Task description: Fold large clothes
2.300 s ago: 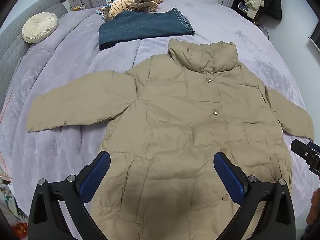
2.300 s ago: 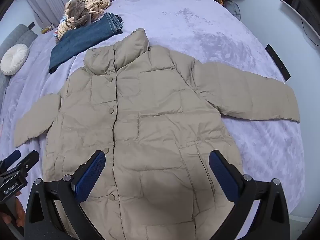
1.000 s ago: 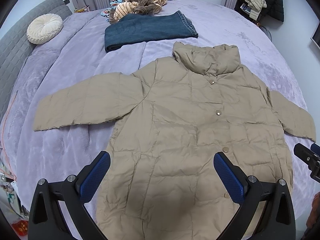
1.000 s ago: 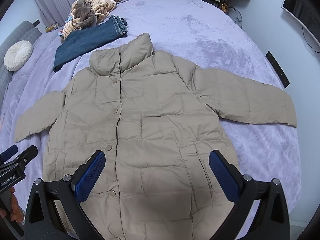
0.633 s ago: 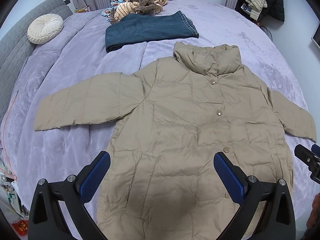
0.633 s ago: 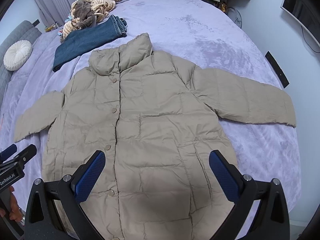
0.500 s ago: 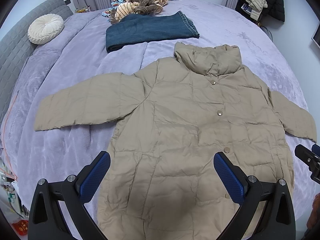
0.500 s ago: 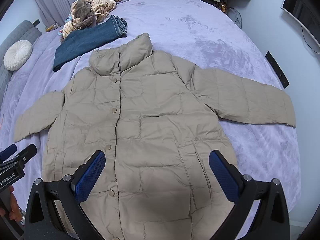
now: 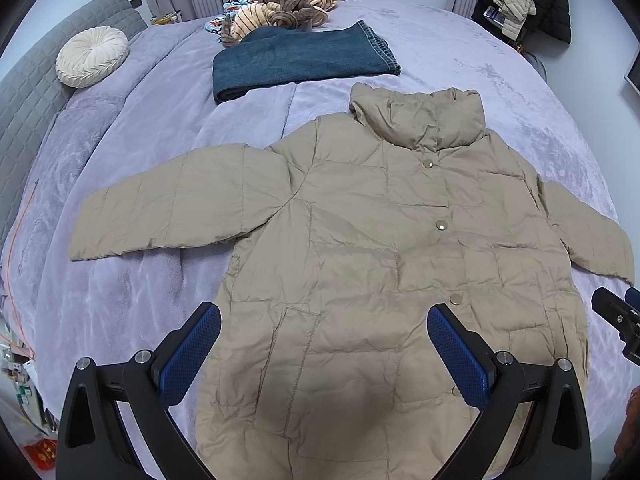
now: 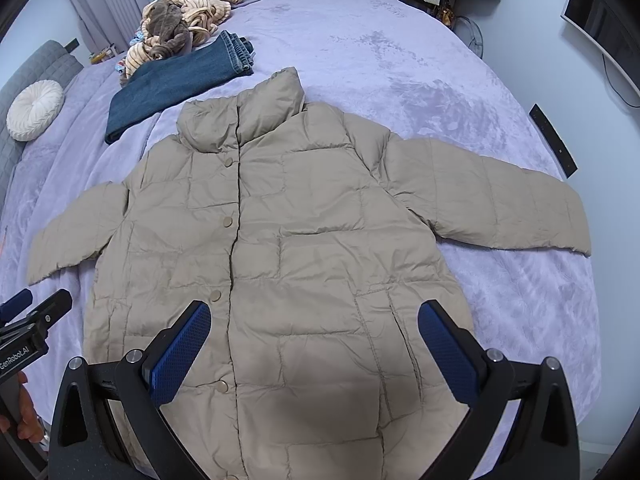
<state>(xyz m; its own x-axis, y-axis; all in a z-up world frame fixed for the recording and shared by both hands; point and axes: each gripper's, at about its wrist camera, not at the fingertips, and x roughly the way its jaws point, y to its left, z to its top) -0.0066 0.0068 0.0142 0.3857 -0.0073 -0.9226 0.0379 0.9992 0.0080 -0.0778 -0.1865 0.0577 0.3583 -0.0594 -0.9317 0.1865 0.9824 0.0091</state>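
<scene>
At the far left a round cream cushion (image 9: 93, 57) rests against the grey headboard (image 9: 36, 84), well apart from the work. The beige puffer jacket (image 9: 384, 264) lies spread flat, front up and snapped shut, on the lilac bedspread (image 9: 132, 292), its collar pointing far and its hem near. Its left sleeve (image 9: 168, 204) stretches out toward the left, clear of the body. The left gripper (image 9: 324, 344) hangs above the near hem with its blue pads wide apart, holding nothing. Beyond the collar sit folded jeans (image 9: 300, 60) and a heap of striped clothes (image 9: 288, 4). To the right, the right gripper (image 10: 314, 340) hovers over the lower front, also spread and empty, and the right sleeve (image 10: 492, 204) reaches toward the bed's right edge.

Judging by this, folding has not begun: the jacket is laid out and both tools are poised. The next move probably calls for each gripper to travel outward, pinch a cuff, and bring the sleeve across the chest
</scene>
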